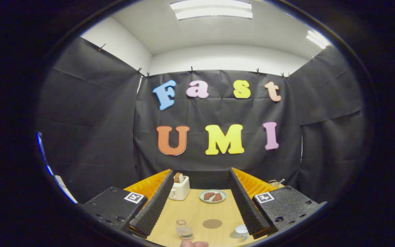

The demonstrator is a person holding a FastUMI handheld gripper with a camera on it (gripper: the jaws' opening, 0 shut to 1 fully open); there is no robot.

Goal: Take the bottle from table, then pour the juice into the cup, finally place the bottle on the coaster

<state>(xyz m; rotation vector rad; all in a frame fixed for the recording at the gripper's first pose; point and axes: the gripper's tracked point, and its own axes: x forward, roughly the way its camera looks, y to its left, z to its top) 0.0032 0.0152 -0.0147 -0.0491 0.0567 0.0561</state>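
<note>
One gripper, fingers spread wide, gripping nothing, above a light wooden table.

One small clear glass bottle, upright, between the fingers at 6 o'clock, near the left finger.

One round brown coaster, just right of the bottle, apart from it.

One pale cup, at 5 o'clock, partly behind the right finger.

One white toaster holding one slice, at 11 o'clock, far end.

One grey-green plate with two brown pieces, at 12 o'clock.

A fingertip, nearest edge.

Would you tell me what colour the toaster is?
The toaster is white or cream, seen in the gripper view beyond the open fingers.
</note>
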